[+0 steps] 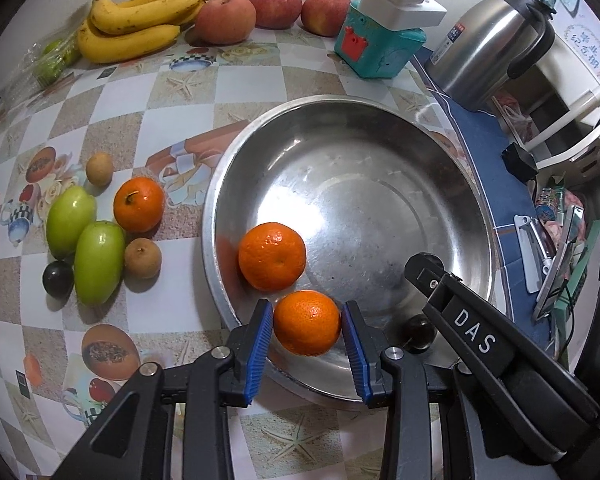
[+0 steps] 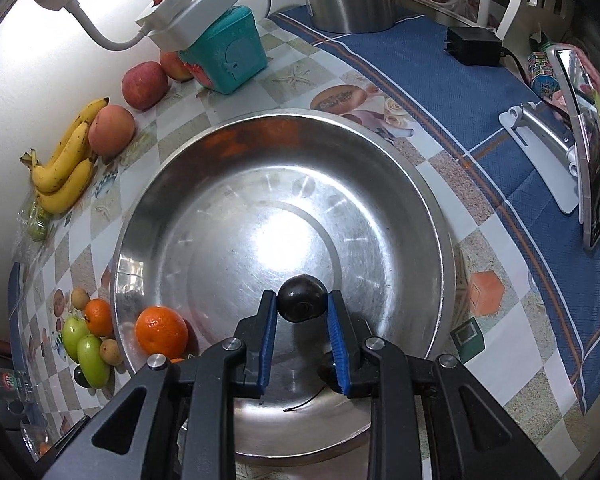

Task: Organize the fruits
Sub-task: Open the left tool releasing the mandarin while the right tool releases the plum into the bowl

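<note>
A steel bowl [image 1: 440, 184] sits on the patterned table; it also shows in the right wrist view [image 2: 380, 160]. One orange [image 1: 271, 256] lies inside it at the left wall, and shows in the right wrist view [image 2: 162, 330]. My left gripper [image 1: 306, 324] is shut on a second orange [image 1: 307, 322] over the bowl's near rim. My right gripper [image 2: 302, 304] is shut on a dark plum [image 2: 302, 298] over the bowl's near side; the plum [image 1: 420, 330] and right gripper body [image 1: 480, 336] show in the left wrist view.
Left of the bowl lie an orange [image 1: 138, 204], two green fruits [image 1: 98, 262], two small brown fruits [image 1: 142, 258] and a dark plum [image 1: 58, 279]. Bananas [image 1: 140, 20], apples [image 1: 276, 6], a teal box [image 1: 380, 46] with a power strip, and a steel kettle [image 1: 488, 40] stand at the back.
</note>
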`<state>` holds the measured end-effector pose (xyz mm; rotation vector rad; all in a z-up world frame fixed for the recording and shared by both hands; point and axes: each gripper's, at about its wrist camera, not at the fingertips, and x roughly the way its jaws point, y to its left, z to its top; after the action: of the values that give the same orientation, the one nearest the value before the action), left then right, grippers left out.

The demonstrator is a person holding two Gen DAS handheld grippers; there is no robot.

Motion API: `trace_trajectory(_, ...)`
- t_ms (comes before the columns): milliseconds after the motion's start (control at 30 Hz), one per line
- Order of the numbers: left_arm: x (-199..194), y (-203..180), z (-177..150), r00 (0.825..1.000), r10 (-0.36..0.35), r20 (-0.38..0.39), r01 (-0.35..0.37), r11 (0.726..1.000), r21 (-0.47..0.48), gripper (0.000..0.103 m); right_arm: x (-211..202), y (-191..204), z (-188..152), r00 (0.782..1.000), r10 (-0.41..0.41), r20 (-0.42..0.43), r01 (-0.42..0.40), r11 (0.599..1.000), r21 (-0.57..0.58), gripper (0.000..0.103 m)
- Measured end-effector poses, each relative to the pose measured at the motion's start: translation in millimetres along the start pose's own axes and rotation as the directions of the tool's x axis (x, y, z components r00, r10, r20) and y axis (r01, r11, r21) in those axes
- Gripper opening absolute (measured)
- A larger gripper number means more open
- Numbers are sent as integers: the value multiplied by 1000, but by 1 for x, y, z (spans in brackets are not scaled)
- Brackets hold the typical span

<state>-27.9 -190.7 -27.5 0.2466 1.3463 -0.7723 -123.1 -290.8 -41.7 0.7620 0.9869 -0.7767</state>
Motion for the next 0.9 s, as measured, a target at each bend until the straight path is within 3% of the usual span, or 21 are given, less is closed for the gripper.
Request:
trace_trajectory(267, -1, 2, 0, 1000, -5, -1, 5, 1000, -7, 42, 4, -1, 0, 1000, -3, -6, 3, 1000, 11, 27)
trace_trajectory(400, -4, 1, 0, 1000, -14, 3, 14, 1000, -7, 46, 1, -1, 2, 1000, -15, 8, 15, 1000, 11, 40)
trace_trajectory(533, -10, 2, 2, 1000, -23, 15, 23, 1000, -11, 49, -7, 2, 5, 999, -18, 33, 18, 1000, 10, 45)
trace_trajectory(600, -13, 4, 3, 999, -28, 17, 28, 999, -20, 50, -11, 2, 6, 999, -26, 46, 25, 1000, 10, 55)
trace_trajectory(900, -29, 28, 10, 999, -8, 52, 13, 995, -102, 51, -18, 0, 8, 997, -43, 66, 43, 999, 14, 57)
